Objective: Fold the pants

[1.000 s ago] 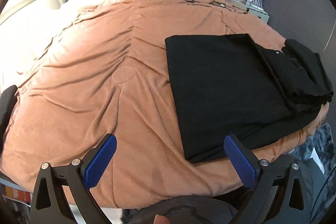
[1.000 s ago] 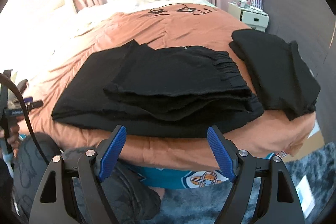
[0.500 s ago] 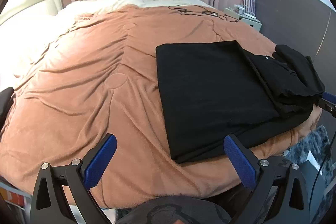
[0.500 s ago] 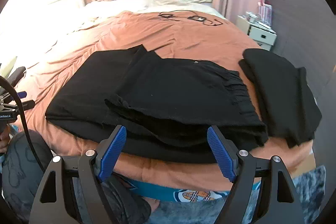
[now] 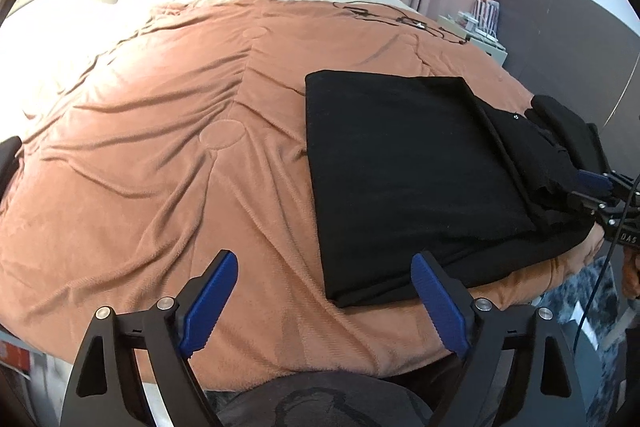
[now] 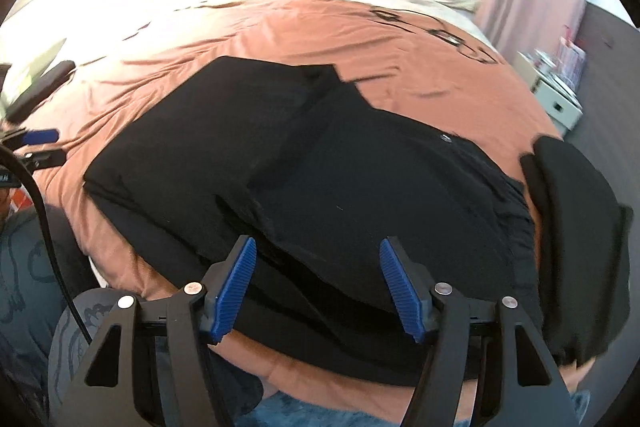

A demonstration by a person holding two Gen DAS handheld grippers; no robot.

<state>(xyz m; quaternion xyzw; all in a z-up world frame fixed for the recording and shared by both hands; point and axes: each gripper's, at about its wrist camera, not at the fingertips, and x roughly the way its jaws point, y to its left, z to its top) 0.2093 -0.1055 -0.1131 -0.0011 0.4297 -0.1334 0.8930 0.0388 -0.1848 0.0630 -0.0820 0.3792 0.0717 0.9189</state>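
Pants [image 6: 360, 187], black, part-folded on bed [image 5: 160, 147]: soft, limp, light; pinch layered near hem; both tongs [image 5: 324, 301] [image 6: 318, 287] released, empty.

Left of the folded black pants [image 5: 404, 171], the peach blanket [image 5: 160, 155] lies bare and wide. To their right a second folded black garment [image 6: 580, 227] sits just beside them, narrowing that gap. Cables [image 5: 392, 17] cross the far blanket.

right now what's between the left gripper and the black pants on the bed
Only bare orange blanket. In the left wrist view the open left gripper hangs at the bed's near edge, and the pants lie just ahead, with their near corner by the gripper's right finger.
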